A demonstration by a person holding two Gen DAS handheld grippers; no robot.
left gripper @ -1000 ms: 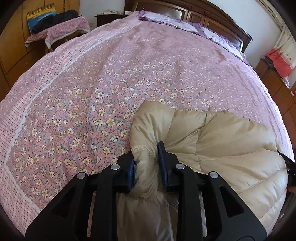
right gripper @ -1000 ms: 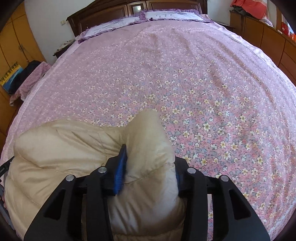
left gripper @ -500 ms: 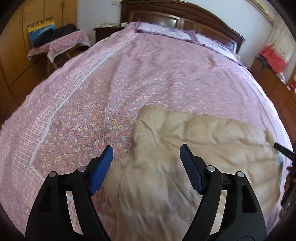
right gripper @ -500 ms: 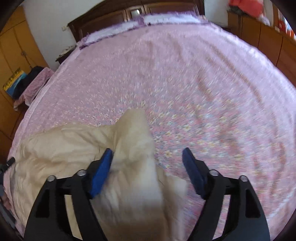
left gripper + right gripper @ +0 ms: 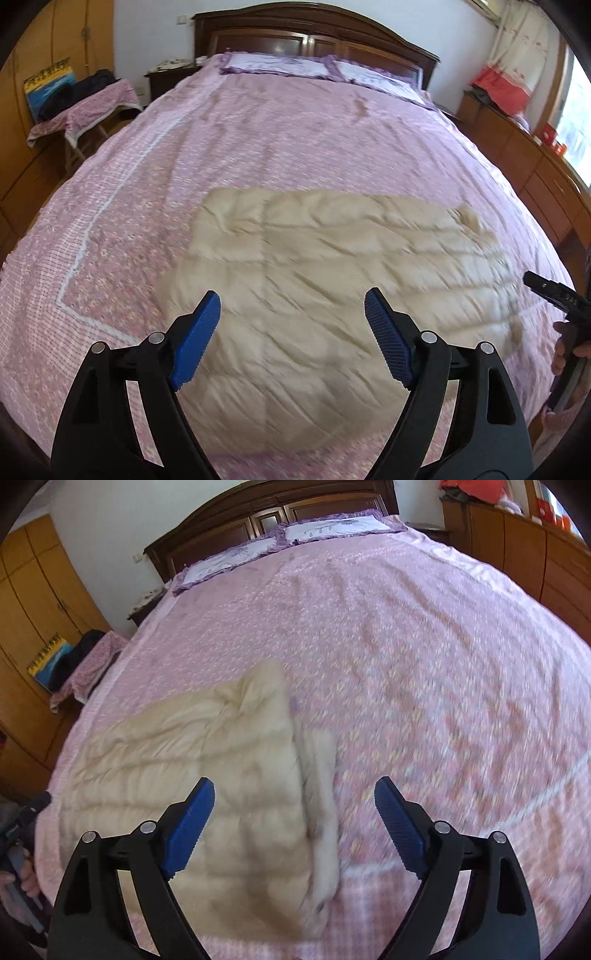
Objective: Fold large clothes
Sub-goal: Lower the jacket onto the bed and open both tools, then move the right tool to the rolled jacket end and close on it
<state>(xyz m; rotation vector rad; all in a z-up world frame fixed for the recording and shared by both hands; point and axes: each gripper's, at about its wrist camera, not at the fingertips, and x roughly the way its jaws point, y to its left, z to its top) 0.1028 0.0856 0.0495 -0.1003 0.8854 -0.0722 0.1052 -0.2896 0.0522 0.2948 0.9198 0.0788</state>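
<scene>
- The bed point(image 5: 258, 147) fills both views, spread with a pink flowered cover point(image 5: 443, 664) with a paler checked border; two lilac-edged pillows point(image 5: 325, 70) lie at the dark wooden headboard point(image 5: 314, 33)
- The beige quilted jacket point(image 5: 332, 277) lies on the near part of the cover, folded into a broad, roughly rectangular pad with soft stitched channels and shallow creases; in the right wrist view its right edge shows a doubled layer with a fuzzy trim point(image 5: 321, 812)
- A second ago the jacket bulged up in two pinched humps, one caught in each tool; now it lies flat and spread, with nothing gripping it
- The left gripper point(image 5: 291, 332) has let go and hangs above the jacket's near half; its blue pads are wide apart and still opening, with nothing pressed between them
- The right gripper point(image 5: 295, 827) has likewise released its fold and is higher and farther back; its jaws are opening, wide apart over the jacket's right edge, touching nothing
- Both views are smeared by motion, so the flower print that was crisp earlier is blurred
</scene>
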